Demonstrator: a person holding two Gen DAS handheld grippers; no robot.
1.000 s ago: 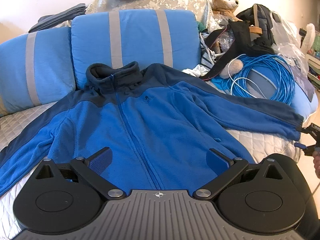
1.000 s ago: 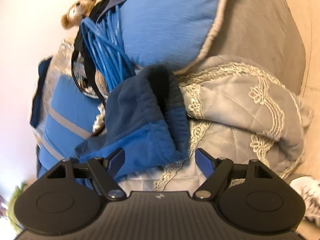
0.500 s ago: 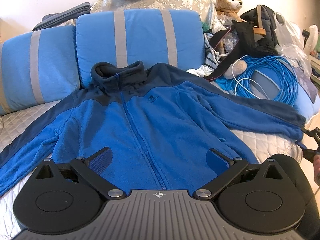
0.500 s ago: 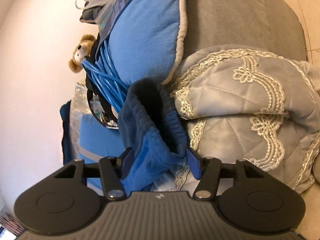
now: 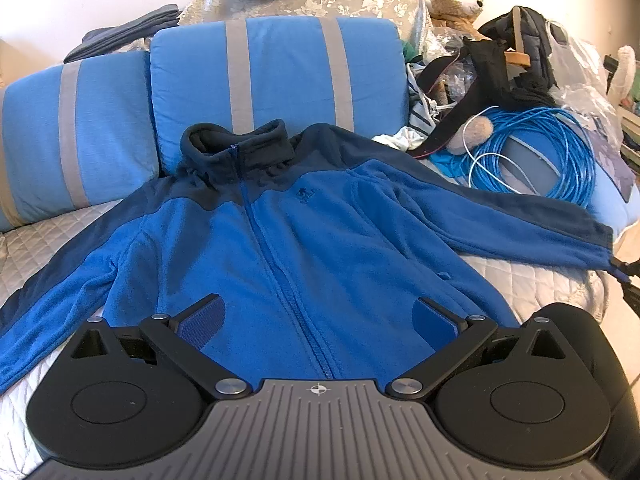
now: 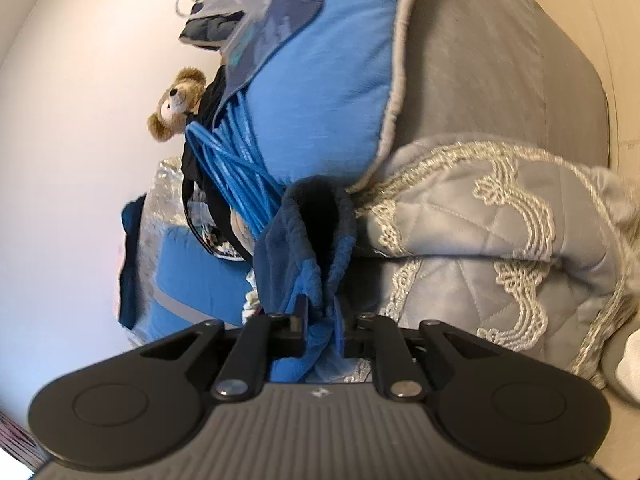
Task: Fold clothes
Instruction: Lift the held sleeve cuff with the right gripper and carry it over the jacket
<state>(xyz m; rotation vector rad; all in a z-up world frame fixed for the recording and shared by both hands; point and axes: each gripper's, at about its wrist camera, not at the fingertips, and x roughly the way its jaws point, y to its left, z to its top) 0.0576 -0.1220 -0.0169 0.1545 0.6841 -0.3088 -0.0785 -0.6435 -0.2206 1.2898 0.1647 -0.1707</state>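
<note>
Jacket cuff was pinched in the R gripper: its jaws had just been closing, from wide apart w/ the sleeve end loose between them to pads pressed tight on the blue fleece. Judged from that, the grasp step looked done and the sleeve was ready to be carried inward over the body for the first fold. R gripper pointed nearly level along the sleeve, rolled onto its side so the bed edge ran vertical in its view, w/ the grey lace-trimmed quilt just beside the cuff and a blue cushion behind.

L gripper hung above the hem, jaws wide apart w/ nothing between, tilted down at the front. Jacket lay flat, zipped, front up on the quilted bed, both sleeves spread out, collar against a striped pillow. Coiled blue cable and a teddy bear sat beyond the far sleeve.
</note>
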